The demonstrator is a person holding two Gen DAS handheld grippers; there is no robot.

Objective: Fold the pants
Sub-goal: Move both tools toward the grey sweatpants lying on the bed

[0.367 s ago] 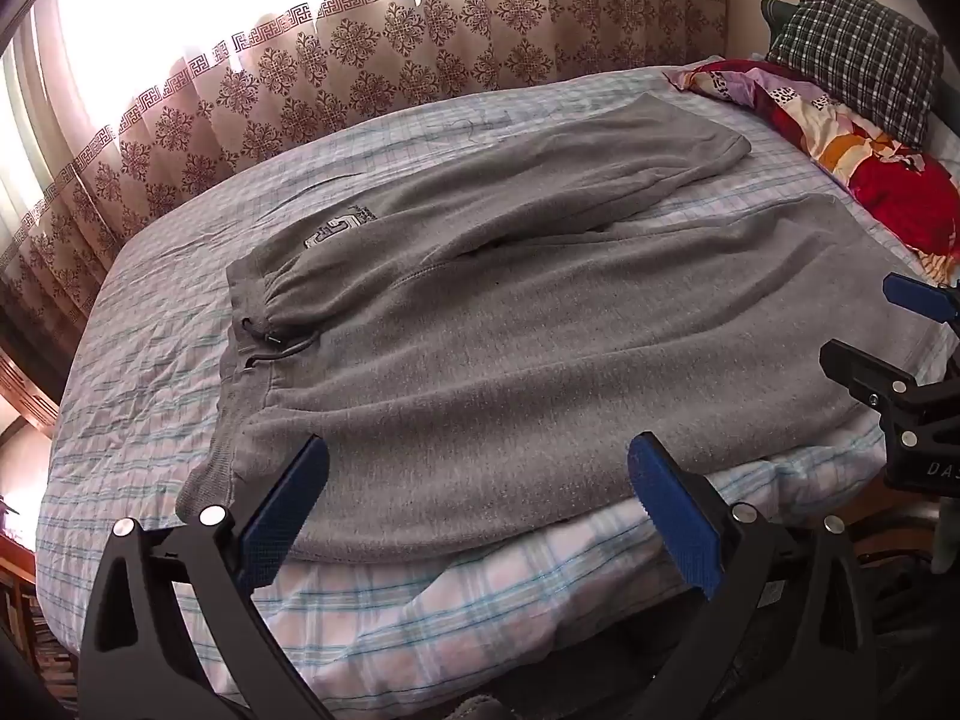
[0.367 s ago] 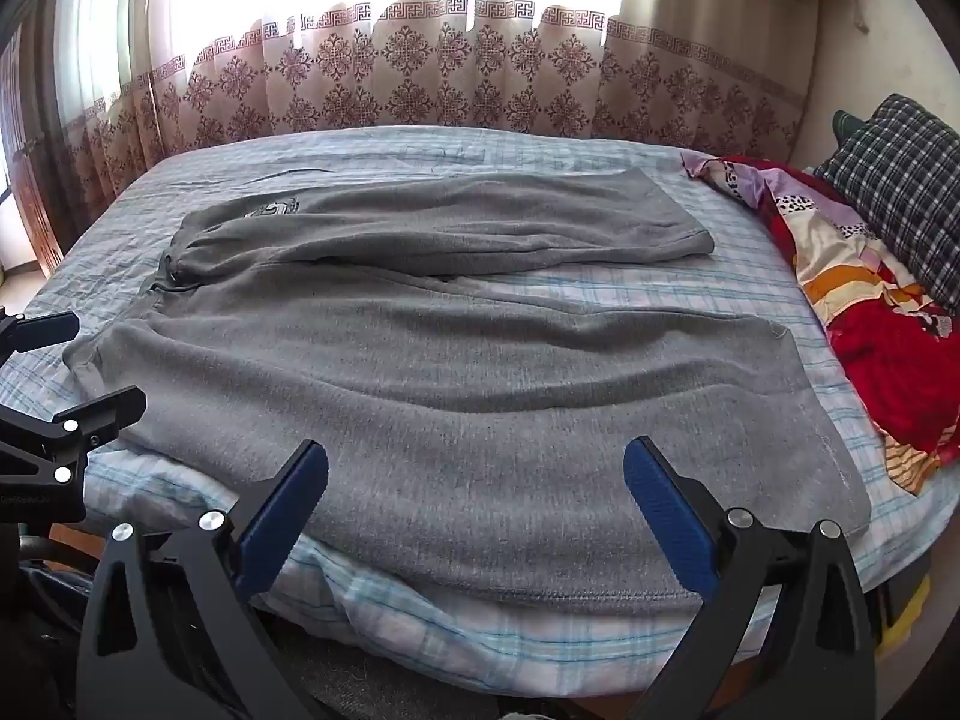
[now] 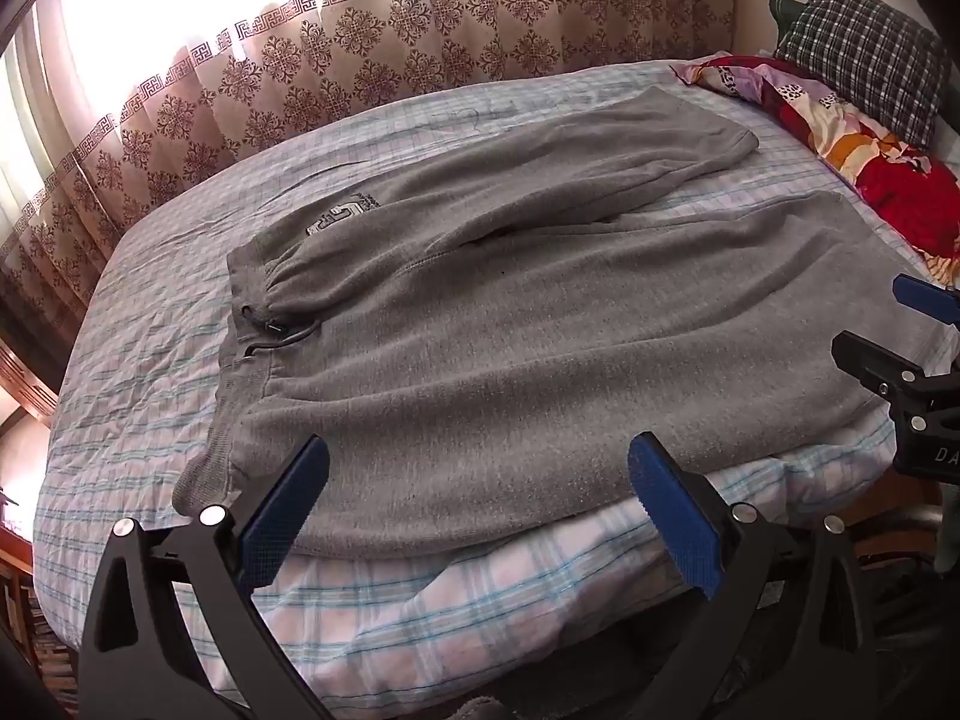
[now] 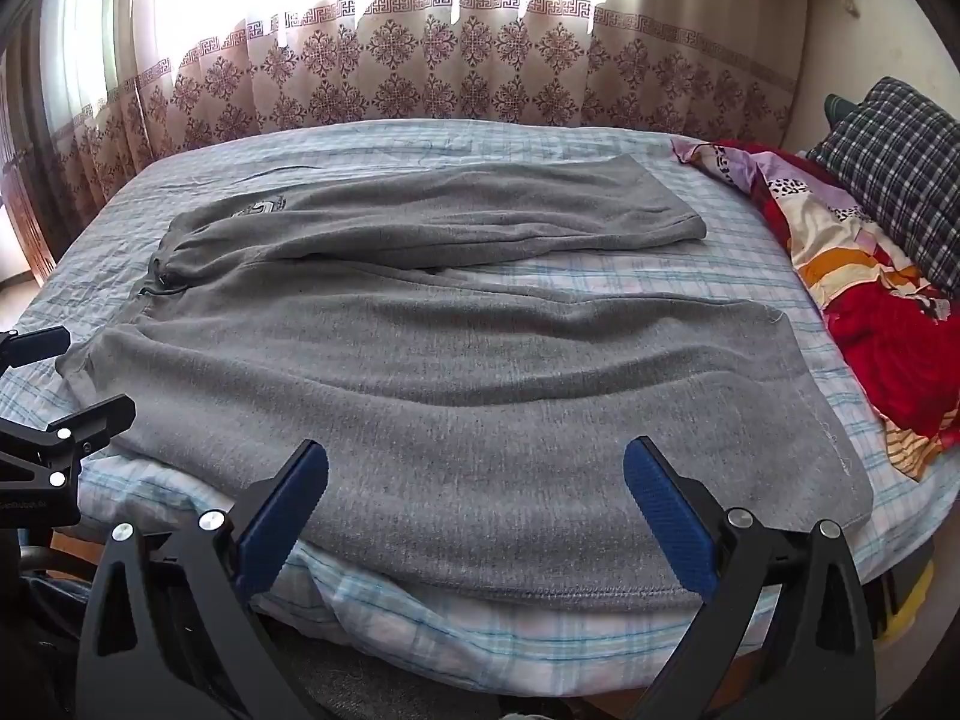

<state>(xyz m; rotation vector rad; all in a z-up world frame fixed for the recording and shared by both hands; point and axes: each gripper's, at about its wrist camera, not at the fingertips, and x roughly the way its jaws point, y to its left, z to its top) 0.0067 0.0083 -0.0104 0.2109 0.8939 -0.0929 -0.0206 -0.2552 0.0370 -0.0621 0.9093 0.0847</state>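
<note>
Grey sweatpants [image 3: 510, 336] [image 4: 456, 372] lie spread flat on a bed, waistband and drawstring [image 3: 270, 330] to the left, both legs running right, the near leg reaching the bed's front edge. My left gripper [image 3: 480, 480] hovers open over the near edge by the waist end, its blue pads wide apart with nothing between them. My right gripper [image 4: 477, 480] stands open the same way above the near leg, closer to the cuff. Each gripper shows at the side of the other's view: right gripper [image 3: 912, 360], left gripper [image 4: 48, 402].
The bed has a pale checked sheet [image 3: 150, 390] [image 4: 480, 642]. A red patterned blanket [image 3: 888, 180] [image 4: 870, 312] and a dark plaid pillow [image 3: 864, 54] [image 4: 894, 162] lie at the right end. A patterned curtain [image 3: 360, 48] [image 4: 450, 72] hangs behind.
Nothing much has changed: both grippers stay open in nearly the same place and the pants lie as before.
</note>
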